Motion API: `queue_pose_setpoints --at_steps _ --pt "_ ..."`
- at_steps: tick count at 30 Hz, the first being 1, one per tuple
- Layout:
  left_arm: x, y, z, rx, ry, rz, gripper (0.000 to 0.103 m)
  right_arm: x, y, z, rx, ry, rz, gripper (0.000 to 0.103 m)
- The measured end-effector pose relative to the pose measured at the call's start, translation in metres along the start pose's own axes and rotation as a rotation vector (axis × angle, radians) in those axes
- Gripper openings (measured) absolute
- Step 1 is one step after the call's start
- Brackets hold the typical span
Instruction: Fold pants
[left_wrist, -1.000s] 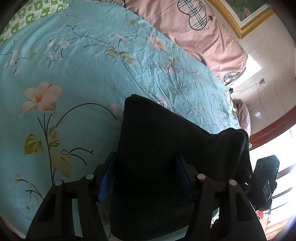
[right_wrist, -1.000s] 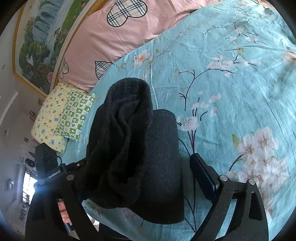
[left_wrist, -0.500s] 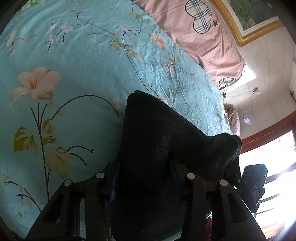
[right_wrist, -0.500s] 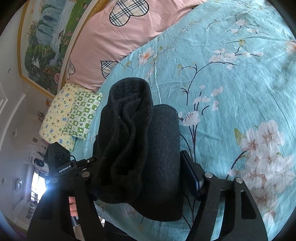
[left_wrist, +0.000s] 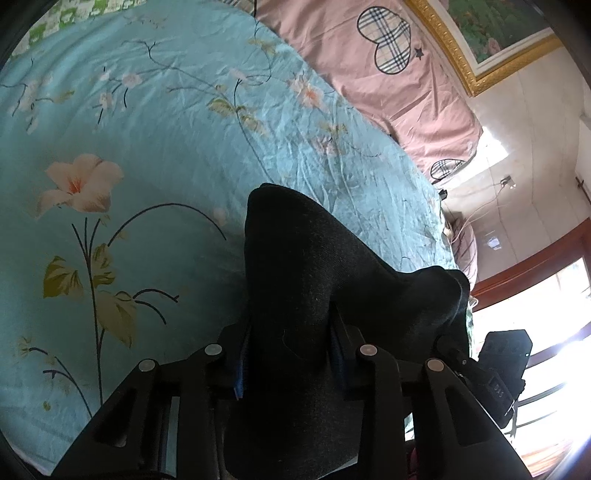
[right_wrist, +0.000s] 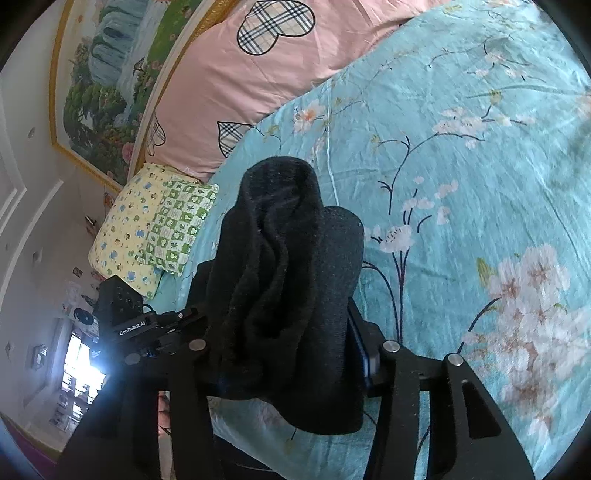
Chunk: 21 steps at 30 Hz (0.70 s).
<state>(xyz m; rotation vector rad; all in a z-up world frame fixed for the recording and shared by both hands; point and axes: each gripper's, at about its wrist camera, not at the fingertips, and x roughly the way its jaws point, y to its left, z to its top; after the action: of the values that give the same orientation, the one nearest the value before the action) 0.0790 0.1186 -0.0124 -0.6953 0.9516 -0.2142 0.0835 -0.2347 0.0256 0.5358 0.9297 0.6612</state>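
**Flowered bed carries pants, quilt and pillow**

A bed (left_wrist: 155, 122) spreads under a turquoise sheet printed with pink blossoms and dark branches. Black pants (right_wrist: 295, 258) lie bunched at its near edge. Along the far side rests a pink quilt (right_wrist: 258, 74) with plaid hearts. Beside it sits a yellow and green checked pillow (right_wrist: 155, 225).

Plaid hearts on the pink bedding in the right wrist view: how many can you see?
3: a whole heart at top, a partial one by the sheet, another leftward. More may be hidden.
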Motion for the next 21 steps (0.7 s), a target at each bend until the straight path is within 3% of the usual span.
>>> queue_pose_setpoints --at_steps 12,21 --pt "-0.044 -0.004 0.004 0.006 -0.083 -0.006 0.033 0.003 0.027 0.009 -0.048 -0.003 0.051 0.047" --pt "-0.078 0.013 0.017 -0.014 -0.162 0.033 0.033 0.036 0.051 0.025 -0.087 0.027 0.1 0.047"
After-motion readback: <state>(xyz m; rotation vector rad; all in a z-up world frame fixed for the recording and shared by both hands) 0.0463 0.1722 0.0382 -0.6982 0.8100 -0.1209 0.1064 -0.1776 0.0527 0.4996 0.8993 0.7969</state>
